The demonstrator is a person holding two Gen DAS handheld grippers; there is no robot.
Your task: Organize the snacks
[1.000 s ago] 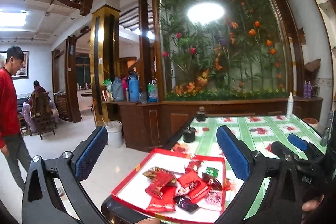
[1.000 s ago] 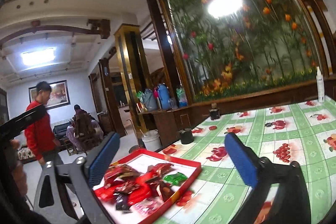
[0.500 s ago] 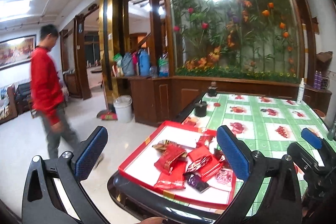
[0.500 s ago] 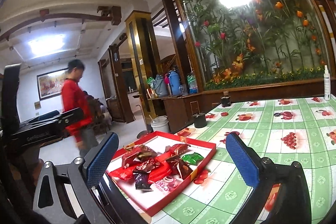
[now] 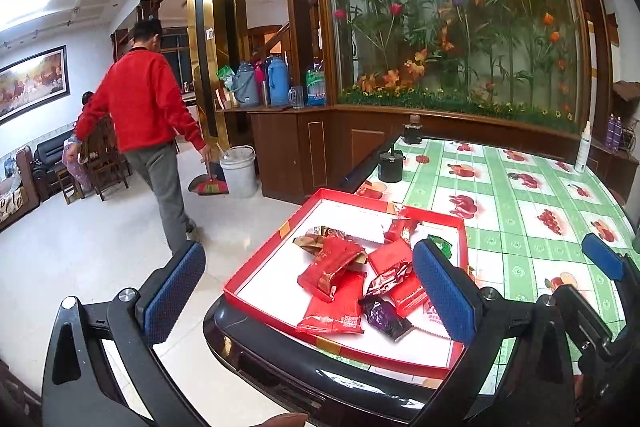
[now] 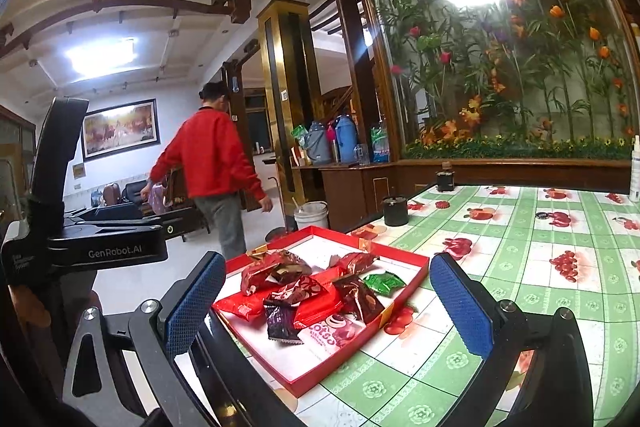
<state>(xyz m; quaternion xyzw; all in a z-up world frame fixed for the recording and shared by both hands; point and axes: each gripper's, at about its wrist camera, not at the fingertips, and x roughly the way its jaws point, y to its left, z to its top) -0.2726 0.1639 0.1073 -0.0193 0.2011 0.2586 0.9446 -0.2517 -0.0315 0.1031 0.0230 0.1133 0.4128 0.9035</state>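
Note:
A shallow red tray (image 5: 264, 259) (image 6: 404, 285) with a white floor lies at the near left corner of the table. Several wrapped snacks are piled in it: red packets (image 5: 332, 269) (image 6: 244, 307), a dark purple one (image 5: 384, 315) (image 6: 280, 325), a green one (image 6: 383, 283) and a pink-and-white one (image 6: 332, 335). My left gripper (image 5: 310, 301) hangs open just short of the tray, empty. My right gripper (image 6: 326, 305) is open too, its blue pads (image 6: 460, 307) framing the tray from the right side, with nothing held.
The table wears a green-checked cloth with fruit prints (image 6: 560, 267) and has a black rounded edge (image 5: 256, 347). Two small black pots (image 5: 390, 165) (image 5: 413, 133) and a white spray bottle (image 5: 583, 149) stand farther back. A person in a red sweater (image 5: 140, 107) walks past on the left.
Both grippers have tilted down and come closer to the tray, which now looms larger. The person in red has walked from the far left toward the white bucket.

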